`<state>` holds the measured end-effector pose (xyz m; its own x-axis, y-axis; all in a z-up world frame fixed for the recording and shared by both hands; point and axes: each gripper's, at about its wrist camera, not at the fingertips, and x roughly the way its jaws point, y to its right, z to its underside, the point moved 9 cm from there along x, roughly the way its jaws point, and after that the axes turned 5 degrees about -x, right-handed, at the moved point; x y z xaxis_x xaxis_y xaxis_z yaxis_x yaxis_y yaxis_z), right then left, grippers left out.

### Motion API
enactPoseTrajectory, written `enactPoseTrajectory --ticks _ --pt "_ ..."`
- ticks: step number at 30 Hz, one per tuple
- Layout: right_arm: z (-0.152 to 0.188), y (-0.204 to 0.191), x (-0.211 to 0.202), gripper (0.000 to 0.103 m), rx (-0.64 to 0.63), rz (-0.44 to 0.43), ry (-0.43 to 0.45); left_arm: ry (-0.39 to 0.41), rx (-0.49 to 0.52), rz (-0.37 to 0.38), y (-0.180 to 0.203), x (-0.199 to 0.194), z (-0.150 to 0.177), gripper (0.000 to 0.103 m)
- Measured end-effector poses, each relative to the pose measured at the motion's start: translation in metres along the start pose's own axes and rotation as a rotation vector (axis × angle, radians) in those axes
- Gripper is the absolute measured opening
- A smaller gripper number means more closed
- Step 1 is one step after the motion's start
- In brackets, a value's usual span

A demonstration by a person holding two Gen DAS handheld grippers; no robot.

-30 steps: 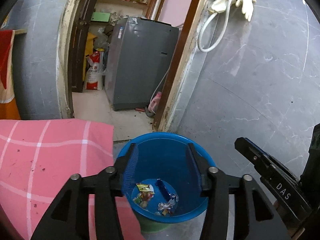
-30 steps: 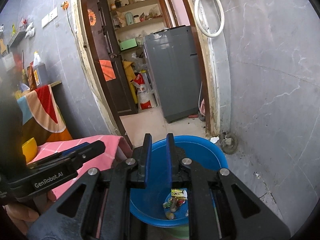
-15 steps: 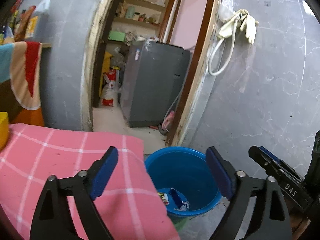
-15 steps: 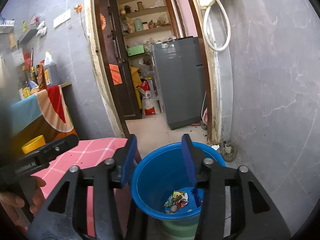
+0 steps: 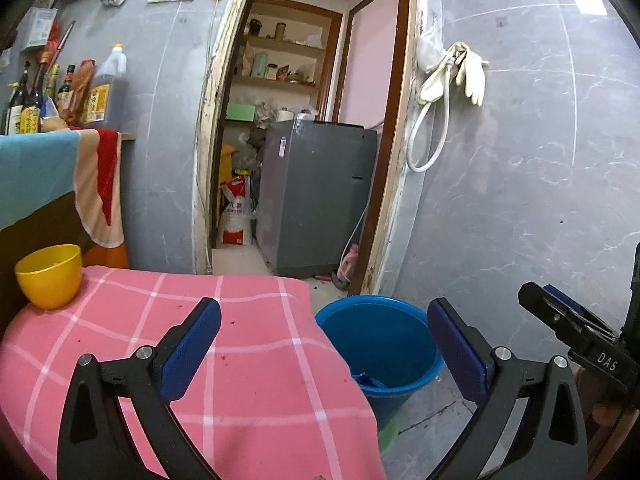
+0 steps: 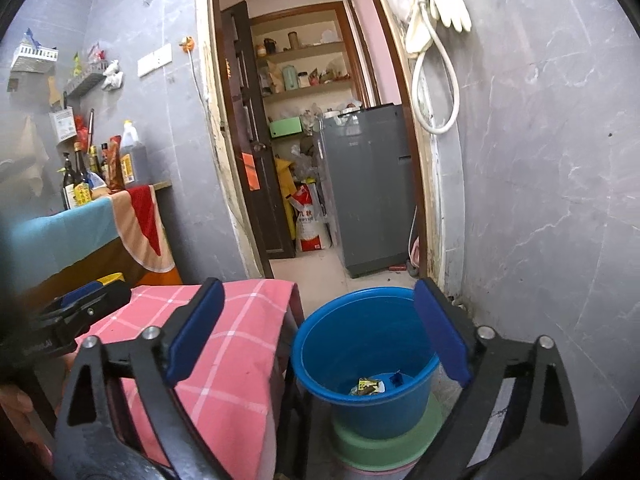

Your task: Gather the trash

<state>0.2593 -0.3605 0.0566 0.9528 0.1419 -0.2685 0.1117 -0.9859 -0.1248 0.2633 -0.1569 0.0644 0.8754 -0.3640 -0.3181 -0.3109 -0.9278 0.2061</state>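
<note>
Left gripper (image 5: 324,344): jaws opening, spread wide, nothing between the blue pads (image 5: 191,350); held above the near part of the pink checked cloth (image 5: 248,360) covering the surface, with the right-hand finger over the blue bucket (image 5: 380,344)

Right gripper (image 6: 316,332): jaws opening, likewise spread wide and empty; left finger over the edge of the pink checked cloth, right finger over the right rim of the blue bucket

Blue bucket: on the floor just right of the surface, near the grey tiled wall (image 6: 540,160), nested upright in a green bucket (image 6: 384,444)

Trash (image 6: 368,386): crumpled wrappers lying at the bottom of the blue bucket, a yellow-and-green one beside a small dark blue piece; seen clearly from the right wrist, only a blue scrap visible from the left wrist

Yellow cup (image 5: 50,276): upright at the far left corner of the surface, well apart from both grippers

Second surface, far left: draped with a teal, peach and red cloth (image 5: 60,168), carrying bottles (image 5: 36,96) against the wall

Doorway, far centre: open onto a storeroom with a grey appliance (image 5: 316,196), a white and red sack (image 5: 236,220) on the floor beside it and shelves (image 6: 308,68) behind

Right of the doorway: pale rubber gloves (image 5: 460,72) and a looped white hose (image 5: 428,148) hanging on the wall
</note>
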Motion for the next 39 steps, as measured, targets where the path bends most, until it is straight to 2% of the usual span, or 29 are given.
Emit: enactPoseTrajectory --ticks 9,19,24,31,39 --pt "0.011 -0.015 -0.047 0.103 -0.026 0.009 0.042 0.037 -0.013 -0.029 -0.004 -0.041 0.016 0.101" --pt "0.035 -0.031 -0.087 0.103 -0.048 0.069 0.079 0.099 -0.030 -0.134 -0.023 -0.087 0.044 0.101" --pt "0.046 -0.043 -0.099 0.103 -0.073 0.094 0.092 0.119 -0.014 -0.189 -0.031 -0.103 0.057 0.101" --pt "0.069 -0.054 -0.109 0.103 -0.085 0.126 0.104 0.136 -0.040 -0.277 -0.047 -0.120 0.084 0.101" --pt "0.089 -0.054 -0.114 0.103 -0.077 0.171 0.112 0.140 -0.024 -0.304 -0.047 -0.127 0.108 0.101"
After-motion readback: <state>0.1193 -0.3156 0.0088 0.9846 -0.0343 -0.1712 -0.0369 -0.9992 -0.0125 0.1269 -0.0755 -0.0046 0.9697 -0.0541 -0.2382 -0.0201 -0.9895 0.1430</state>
